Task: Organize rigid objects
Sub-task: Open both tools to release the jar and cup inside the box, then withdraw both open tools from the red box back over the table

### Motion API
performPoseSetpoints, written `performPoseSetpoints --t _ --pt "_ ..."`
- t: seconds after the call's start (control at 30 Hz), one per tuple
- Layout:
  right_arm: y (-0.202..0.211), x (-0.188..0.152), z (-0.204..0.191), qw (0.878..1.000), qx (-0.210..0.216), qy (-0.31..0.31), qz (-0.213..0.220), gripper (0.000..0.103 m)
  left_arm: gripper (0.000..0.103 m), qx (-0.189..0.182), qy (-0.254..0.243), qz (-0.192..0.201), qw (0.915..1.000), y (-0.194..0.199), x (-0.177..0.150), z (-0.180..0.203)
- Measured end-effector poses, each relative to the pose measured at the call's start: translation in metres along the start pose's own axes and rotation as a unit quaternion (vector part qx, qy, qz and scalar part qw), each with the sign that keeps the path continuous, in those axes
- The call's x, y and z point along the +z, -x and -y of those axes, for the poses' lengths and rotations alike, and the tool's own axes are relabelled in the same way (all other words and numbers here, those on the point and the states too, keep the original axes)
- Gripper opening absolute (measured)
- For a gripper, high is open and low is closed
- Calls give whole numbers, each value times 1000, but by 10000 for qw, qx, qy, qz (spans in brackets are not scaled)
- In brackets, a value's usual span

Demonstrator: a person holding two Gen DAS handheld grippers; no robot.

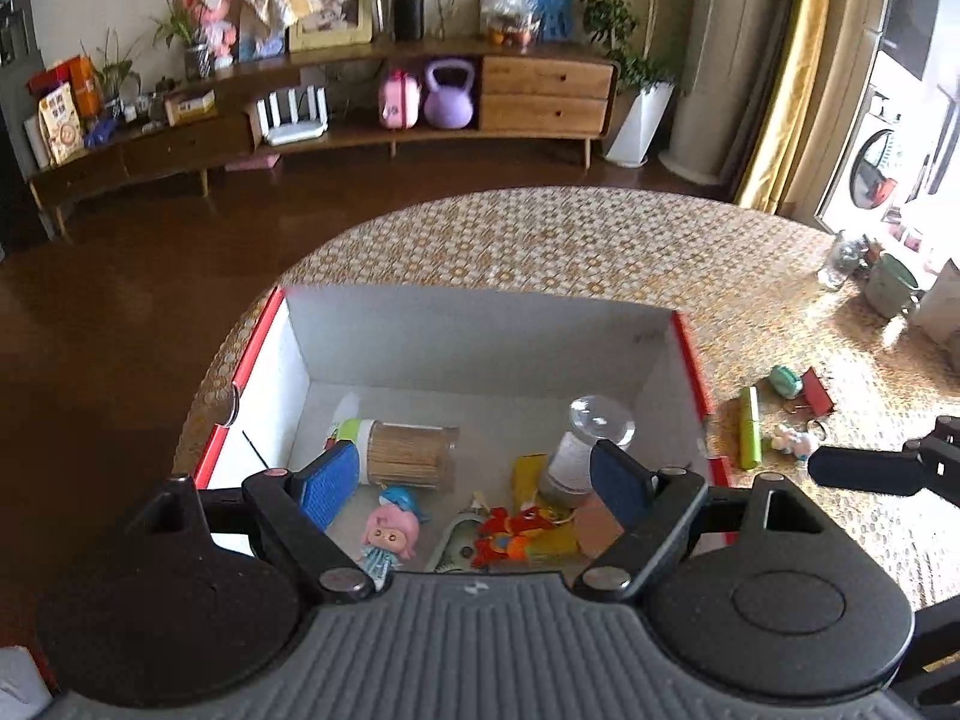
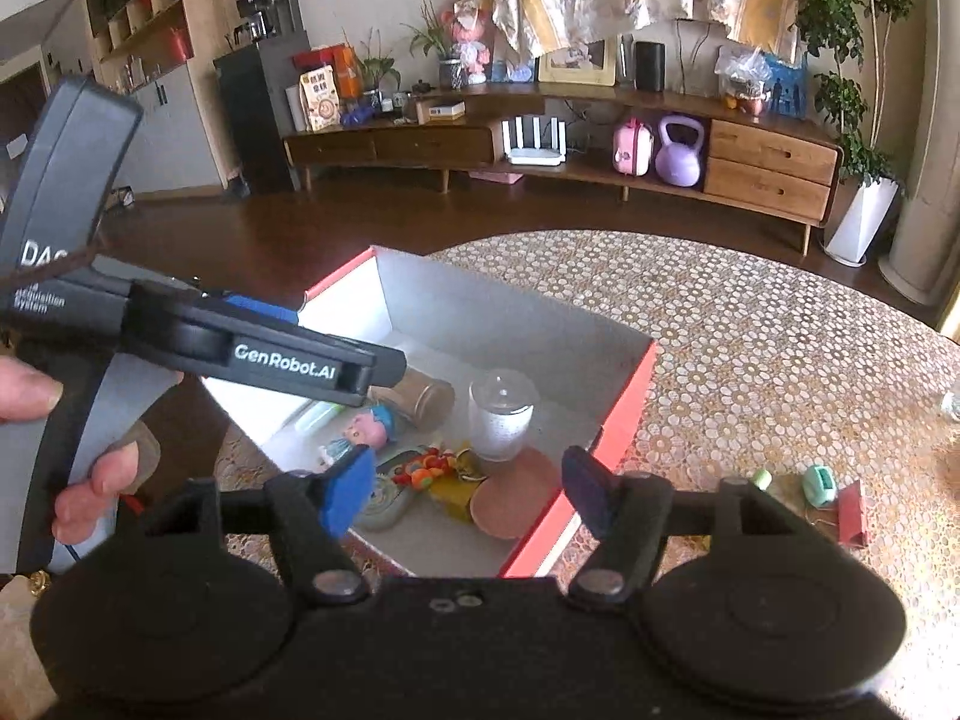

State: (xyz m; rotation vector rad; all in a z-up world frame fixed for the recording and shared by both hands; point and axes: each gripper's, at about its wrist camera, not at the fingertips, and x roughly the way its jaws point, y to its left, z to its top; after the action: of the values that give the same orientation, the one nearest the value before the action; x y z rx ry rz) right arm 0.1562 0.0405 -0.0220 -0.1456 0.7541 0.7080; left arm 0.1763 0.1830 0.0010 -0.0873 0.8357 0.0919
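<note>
A white box with a red rim [image 1: 480, 336] [image 2: 480, 312] sits on the patterned table. In it lie a toothpick jar [image 1: 408, 453], a pink-haired doll [image 1: 390, 531] [image 2: 366, 429], a clear lidded jar [image 1: 585, 444] [image 2: 501, 420], a red and orange toy [image 1: 510, 534] [image 2: 420, 468] and a brown disc [image 2: 516, 501]. My left gripper [image 1: 474, 480] hangs open over the box with nothing between its blue pads. My right gripper [image 2: 468, 495] is open too, above the box's near corner, and holds nothing.
Right of the box lie a green tube [image 1: 750, 429], a teal item [image 1: 786, 381] [image 2: 819, 486], a red clip [image 1: 816, 390] [image 2: 852, 513] and a small white figure [image 1: 792, 441]. A green mug [image 1: 891, 288] stands farther right. A hand [image 2: 90, 480] holds the left gripper.
</note>
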Motion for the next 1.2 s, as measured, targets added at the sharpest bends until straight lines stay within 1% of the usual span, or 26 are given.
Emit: performPoseSetpoints --t 0.1,0.17,0.2,0.3,0.43,0.5,0.67,0.73,0.77,0.87,0.93,1.07,1.13,1.2 --pt "14 -3 4 10000 12 3 94 78 84 -63 -49 110 9999 11 -3 8" --pt "24 -6 8 9999 24 2 169 81 84 -112 -64 161 9998 16 -5 16" --pt "28 -8 10 9998 30 2 198 84 84 -140 -58 185 9997 19 -6 19" --pt "40 -15 15 9997 17 3 246 88 84 -217 -51 257 9994 23 -9 31" --pt "52 -23 23 9996 -32 -27 288 98 84 -410 -42 291 9987 24 -14 48" --pt "58 -27 27 9995 -91 -18 311 100 84 -487 -70 295 9984 25 -16 57" --pt "70 -37 46 9988 -208 -68 438 101 91 -712 -175 424 9964 27 -19 85" --pt "75 -42 58 9984 -247 -137 484 101 98 -780 -203 463 9957 25 -19 95" --pt "77 -44 63 9982 -261 -178 501 101 100 -822 -214 494 9952 24 -20 100" --pt "83 -51 81 9975 -338 -306 531 101 101 -951 -259 559 9936 20 -22 117" --pt "86 -55 94 9971 -416 -361 529 101 101 -1068 -300 538 9924 13 -23 129" --pt "89 -67 116 9963 -525 -446 509 101 102 -1167 -307 489 9915 -2 -26 150" --pt "89 -73 129 9958 -586 -498 505 100 102 -1156 -316 510 9915 -9 -26 158" --pt "89 -79 142 9950 -657 -567 493 100 102 -1068 -370 551 9921 -15 -27 166"
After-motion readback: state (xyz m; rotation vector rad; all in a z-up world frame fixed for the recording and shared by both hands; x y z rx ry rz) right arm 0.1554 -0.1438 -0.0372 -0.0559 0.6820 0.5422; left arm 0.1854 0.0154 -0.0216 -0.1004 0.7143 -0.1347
